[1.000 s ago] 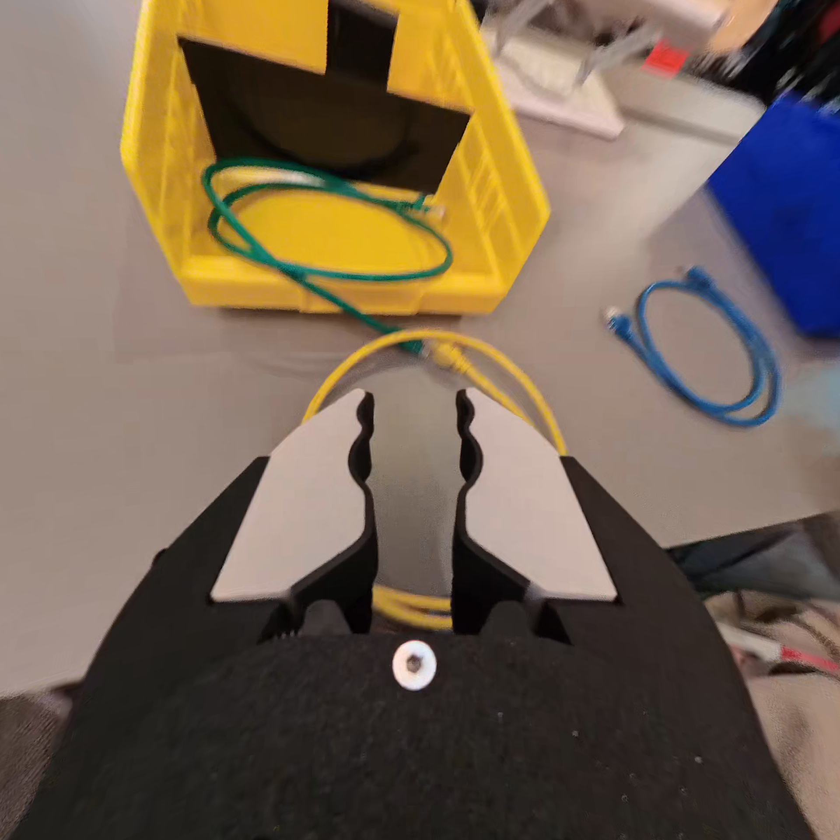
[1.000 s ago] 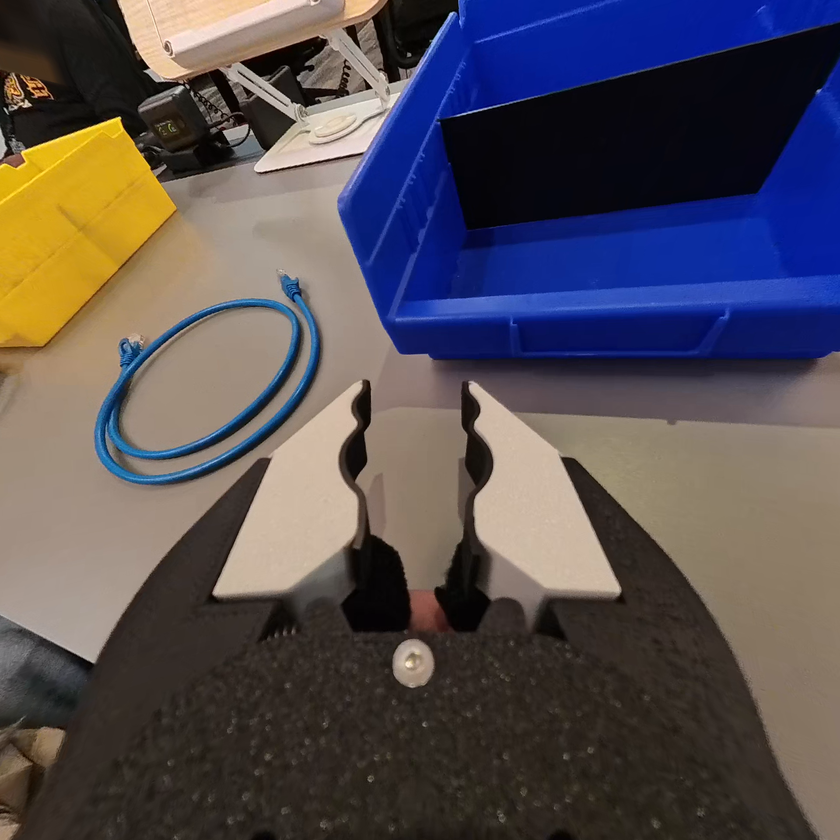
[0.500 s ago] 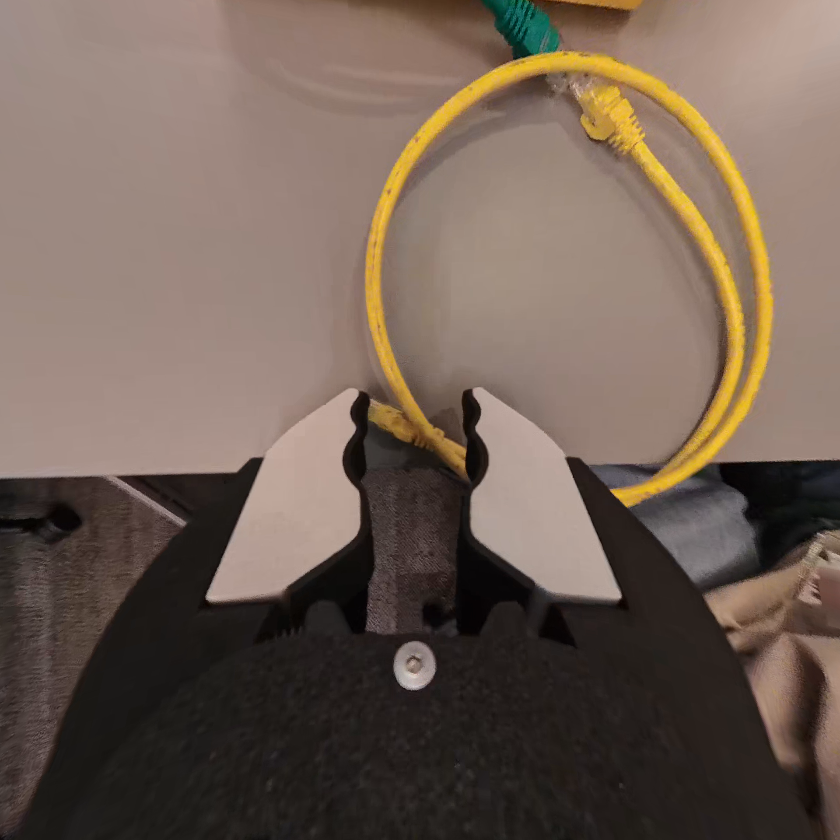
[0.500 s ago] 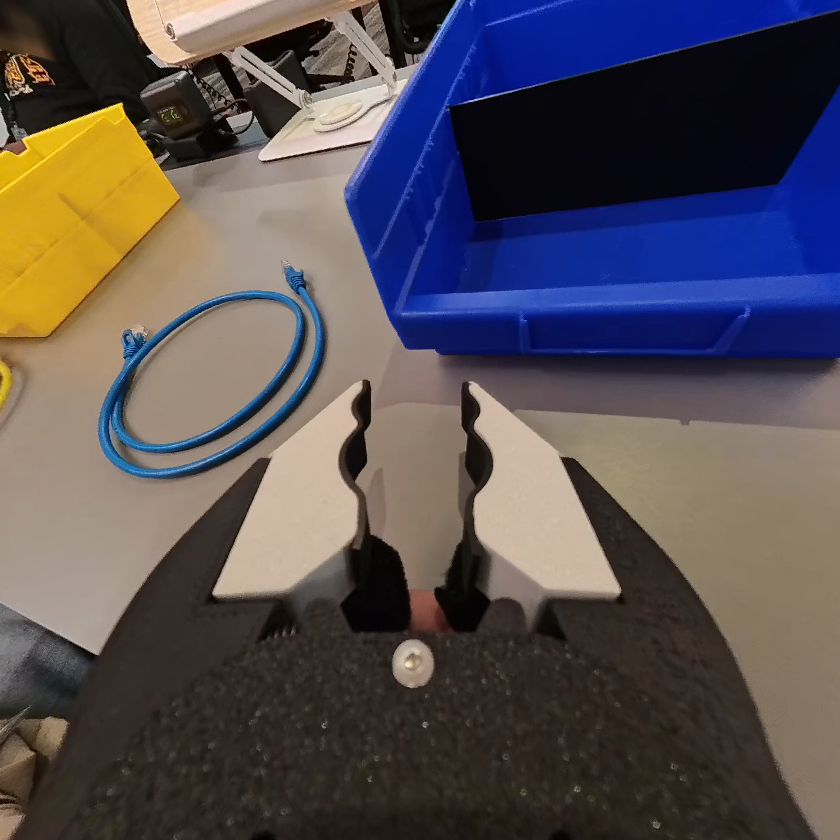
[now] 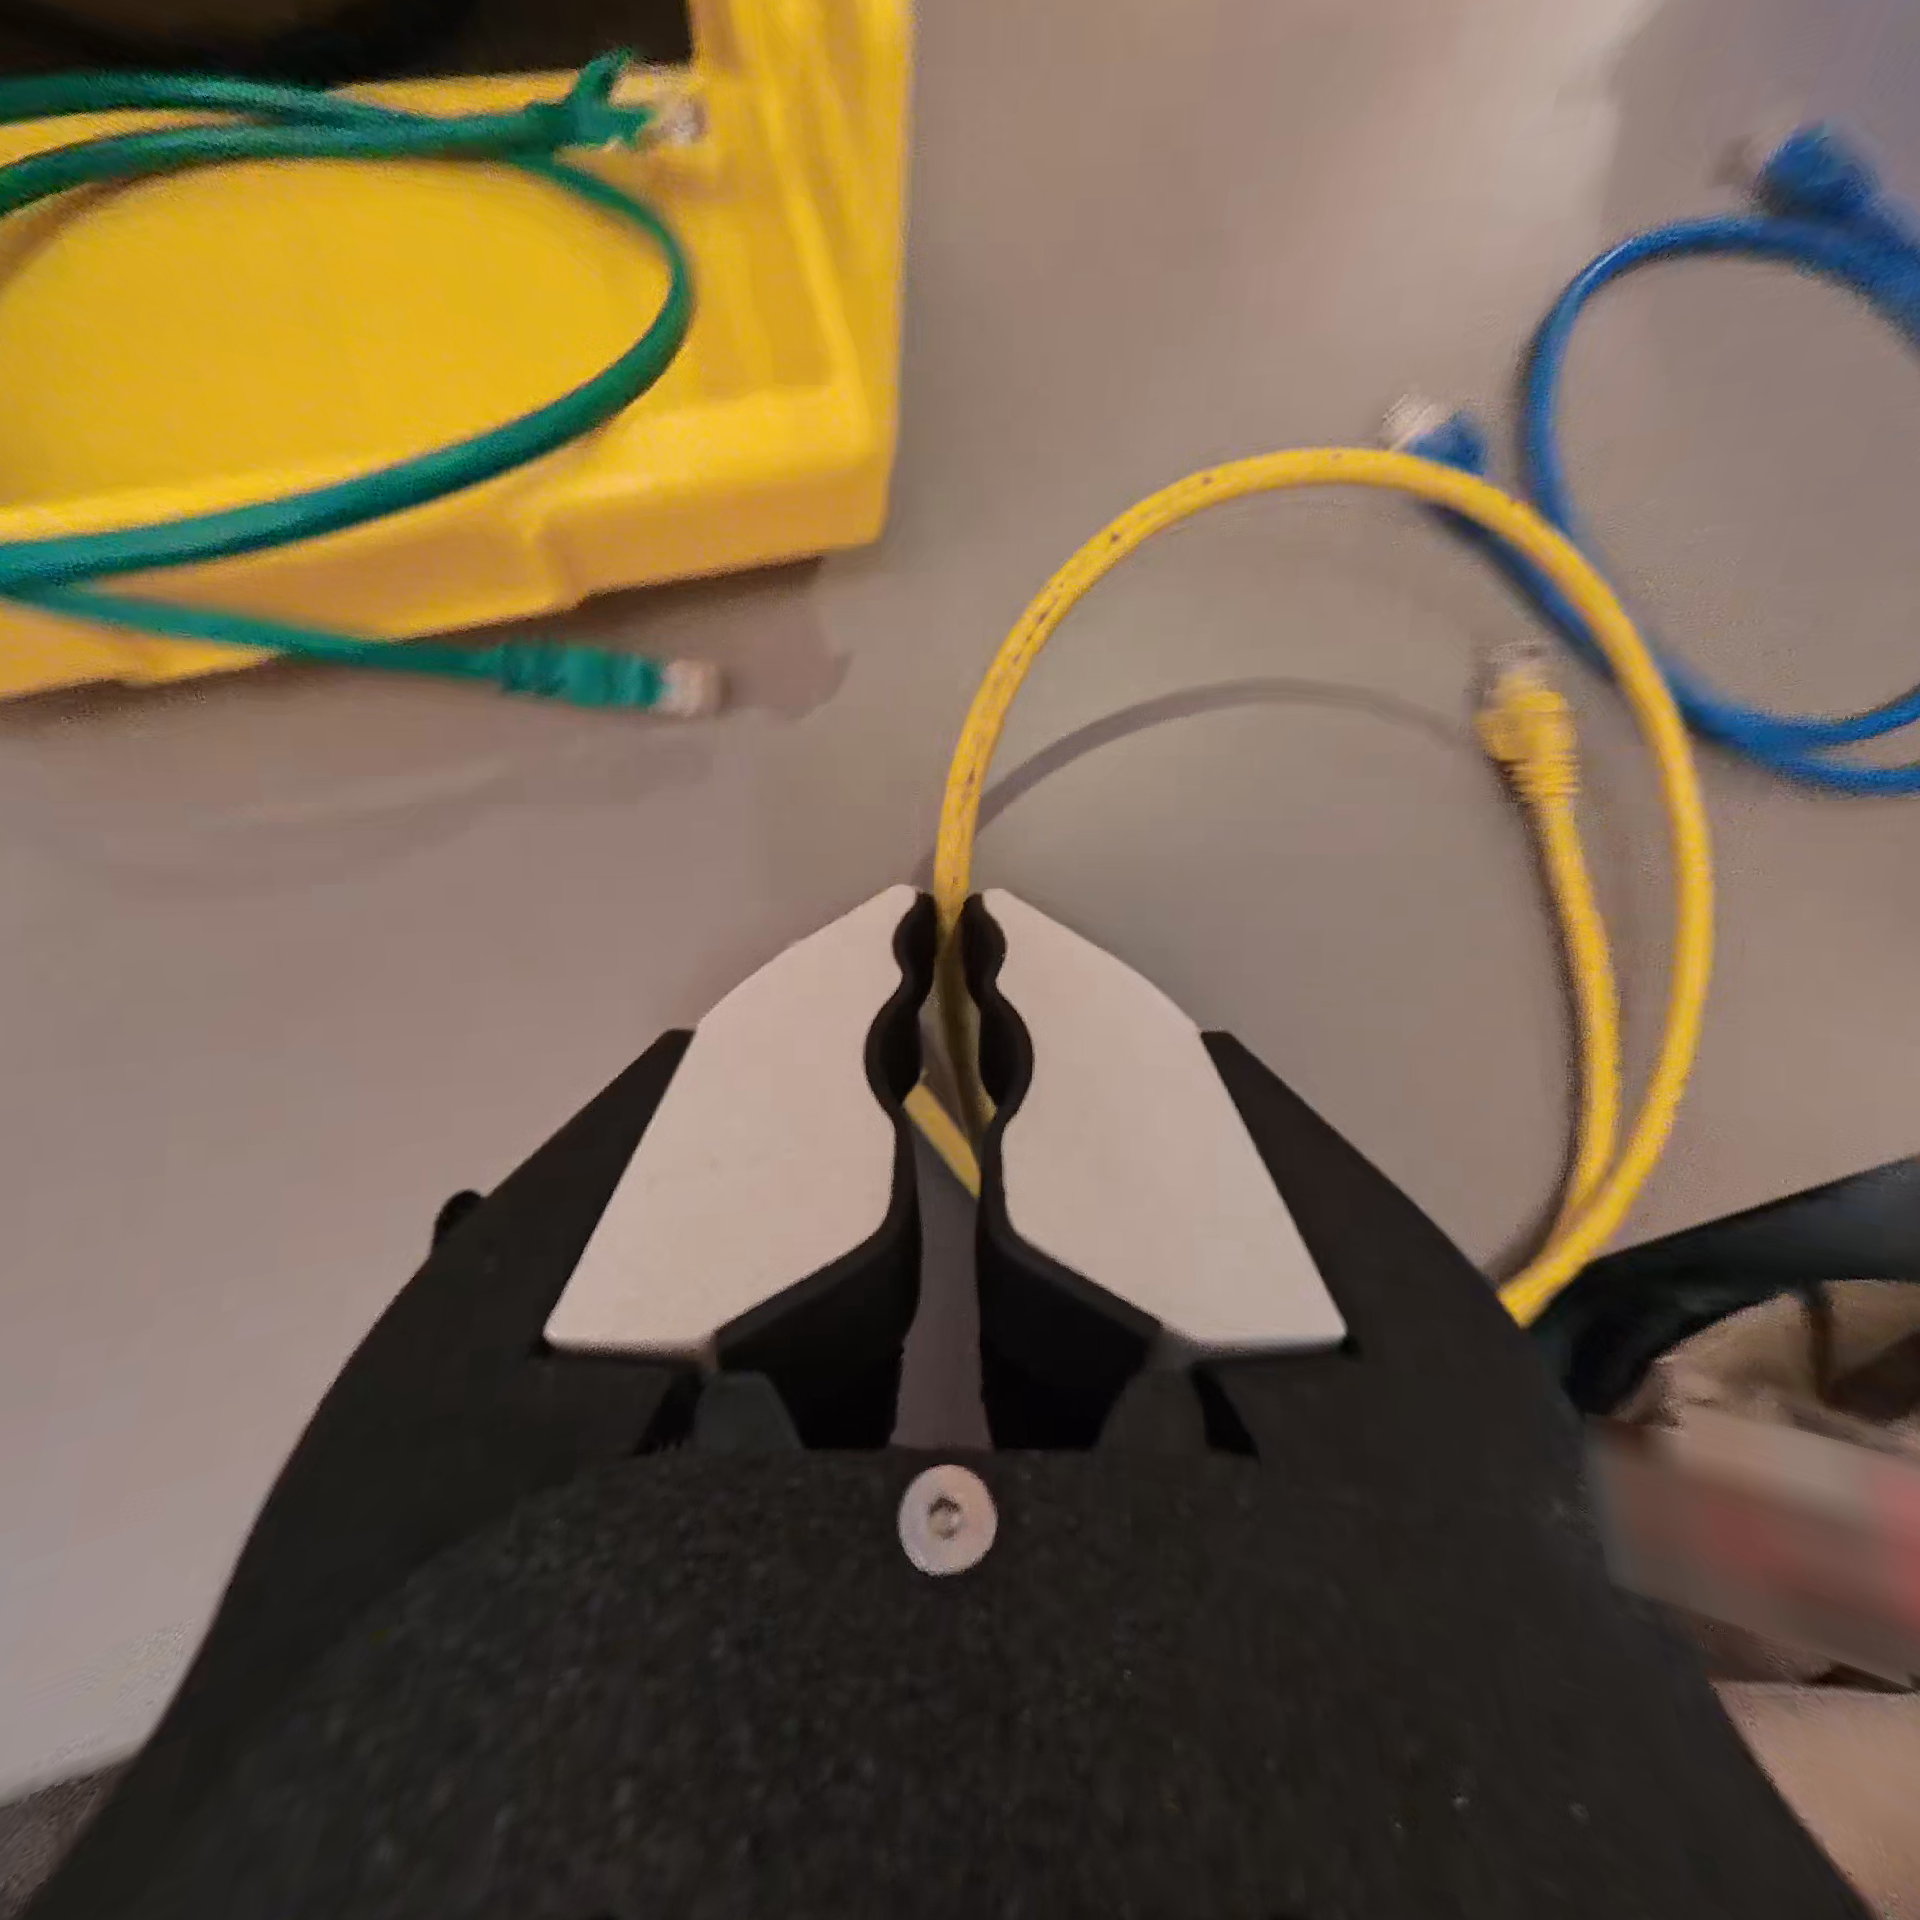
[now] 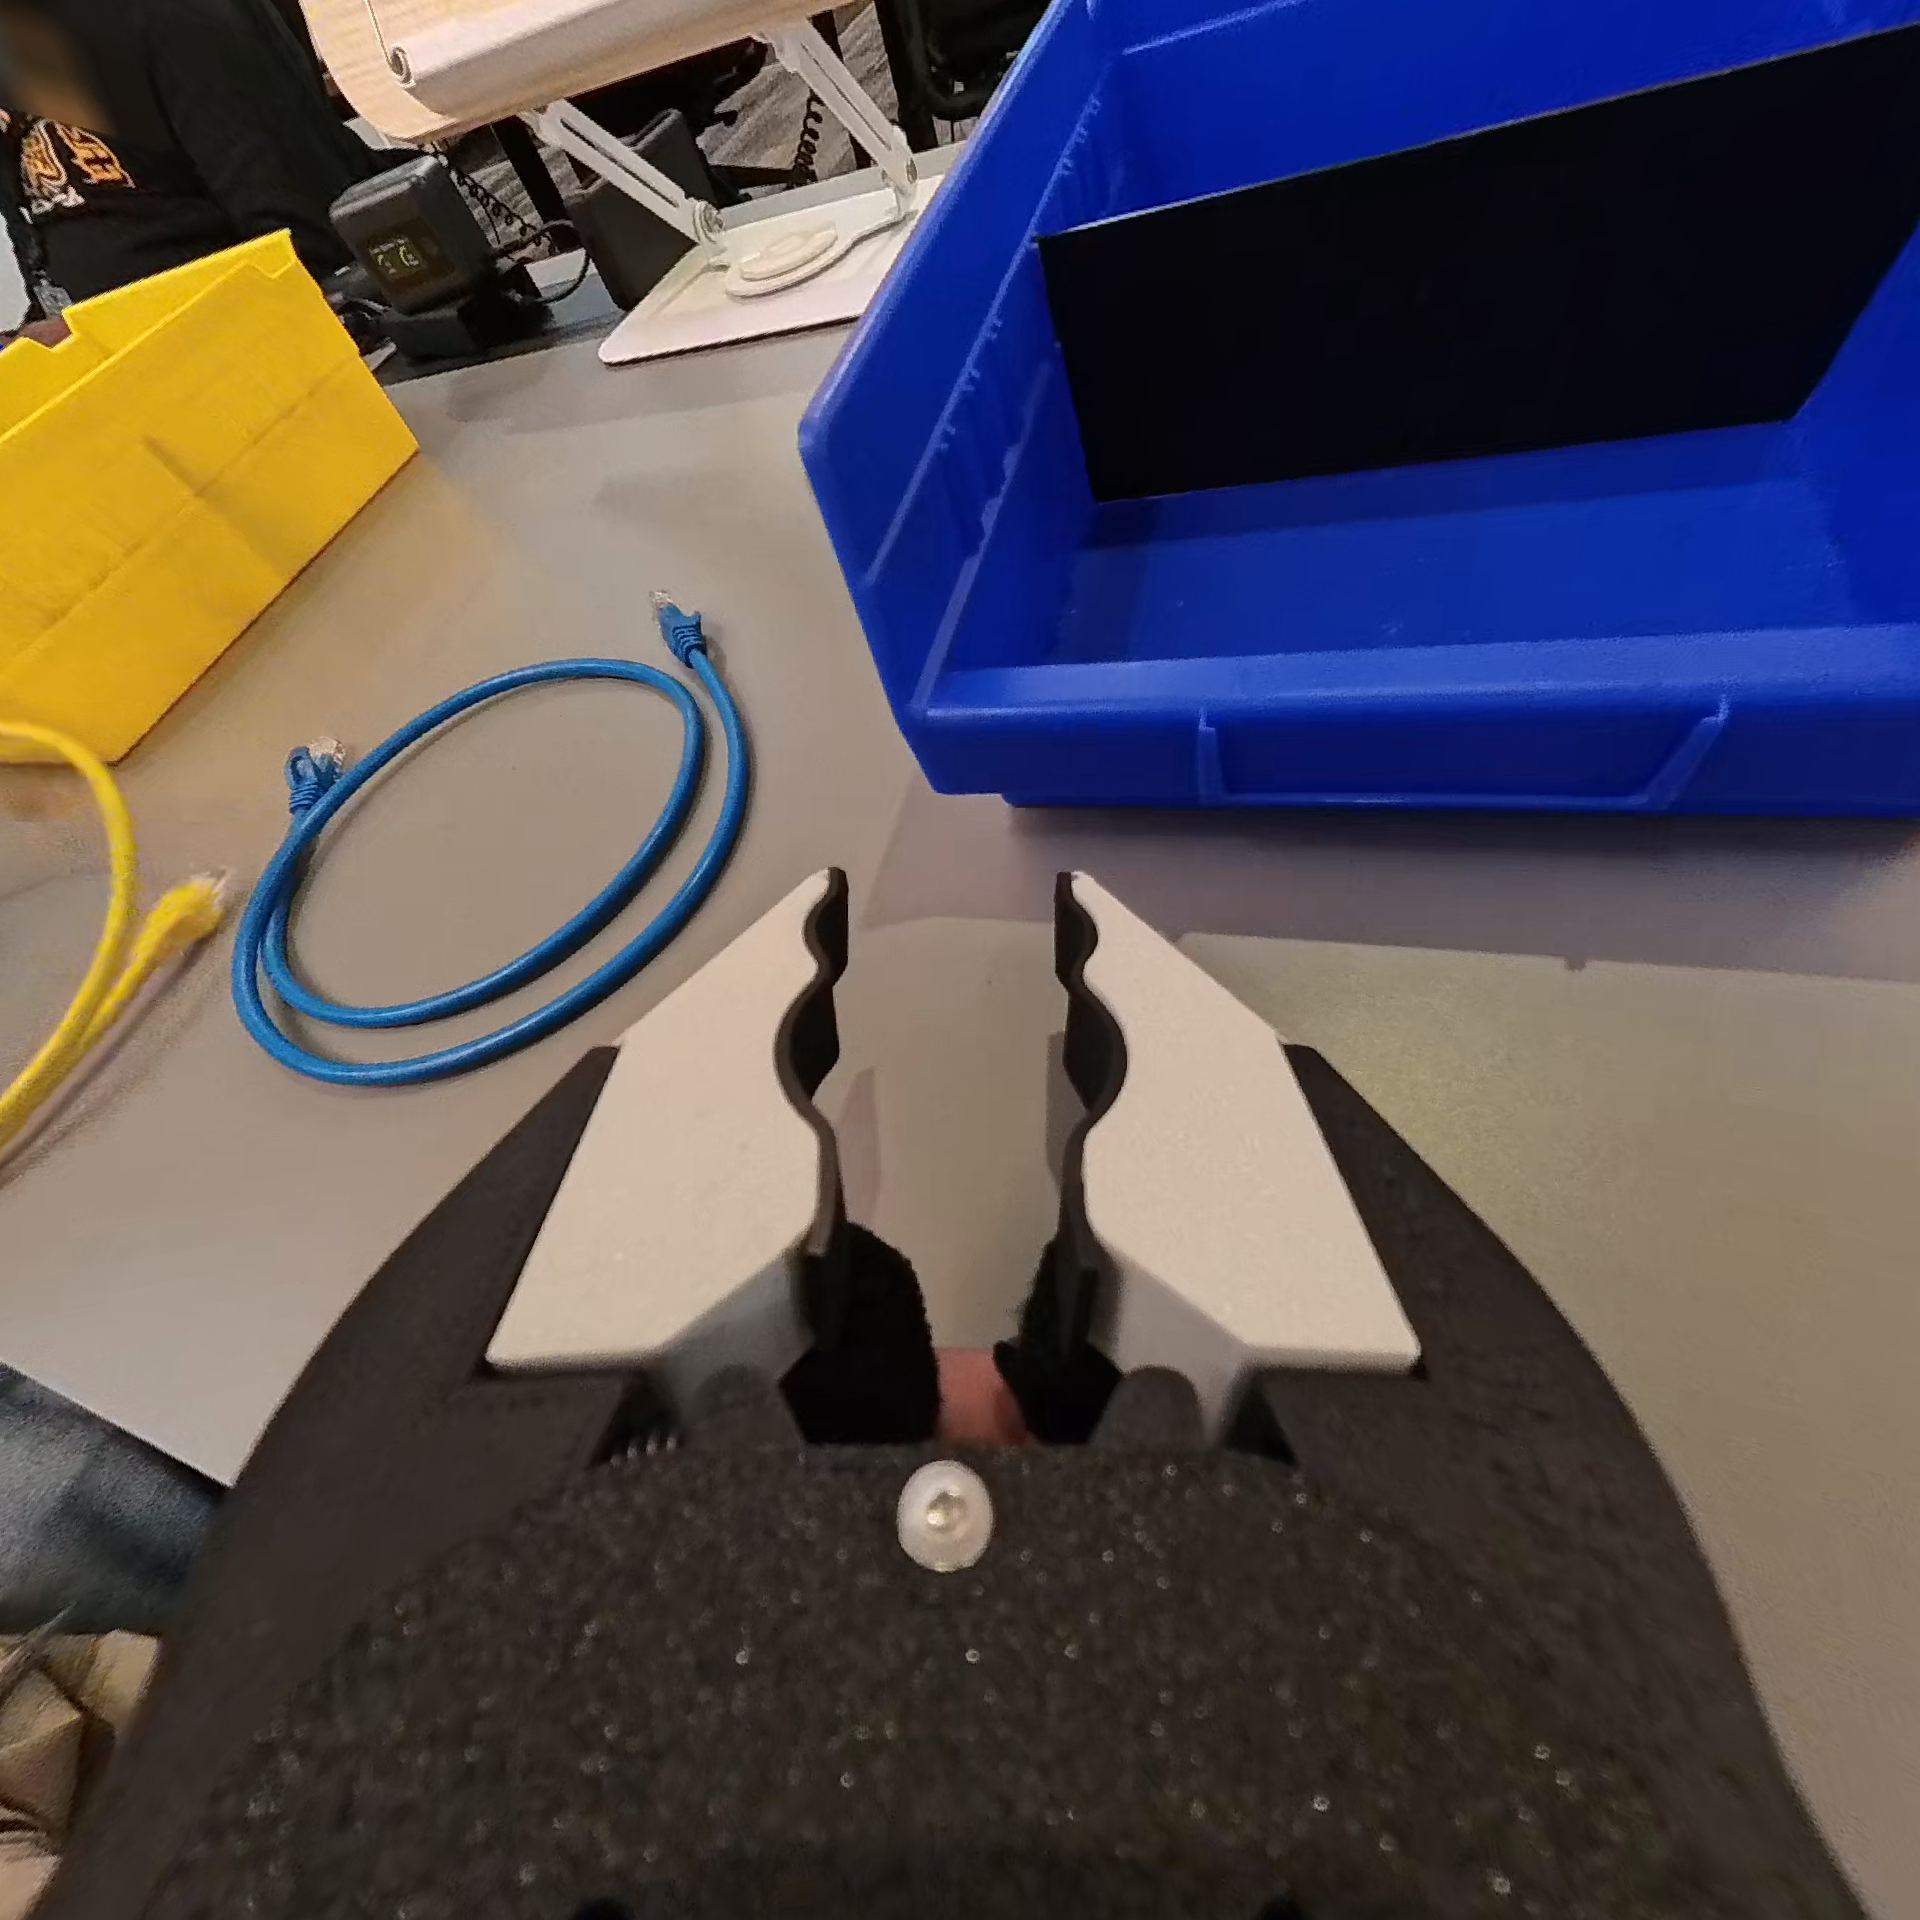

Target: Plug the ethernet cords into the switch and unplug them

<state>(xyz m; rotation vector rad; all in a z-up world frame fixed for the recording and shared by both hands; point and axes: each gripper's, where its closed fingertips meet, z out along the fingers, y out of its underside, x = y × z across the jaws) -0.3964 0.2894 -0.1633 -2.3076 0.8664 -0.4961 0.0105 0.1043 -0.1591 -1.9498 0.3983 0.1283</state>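
While my left gripper (image 5: 948,909) pinches the yellow cord (image 5: 1226,488), whose loop arcs off to the right, my right gripper (image 6: 951,883) hangs open over the grey table (image 6: 1558,1091). Left of it lies the blue cord (image 6: 499,1018); beyond, a blue bin (image 6: 1351,748).

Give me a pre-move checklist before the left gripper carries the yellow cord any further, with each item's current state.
1. Left gripper shut on the yellow cord: ok; the fingers pinch the cable.
2. Grip sits near a plug: not ok; the yellow plug hangs free, away from the fingers.
3. Right gripper free to help: ok; open and holding nothing.
4. Yellow cord untangled from the blue cord: cannot tell; they overlap in the left wrist view.
5. Green cord out of the way: ok; its plug lies apart by the yellow bin.
6. Switch located: cannot tell; neither view shows it.
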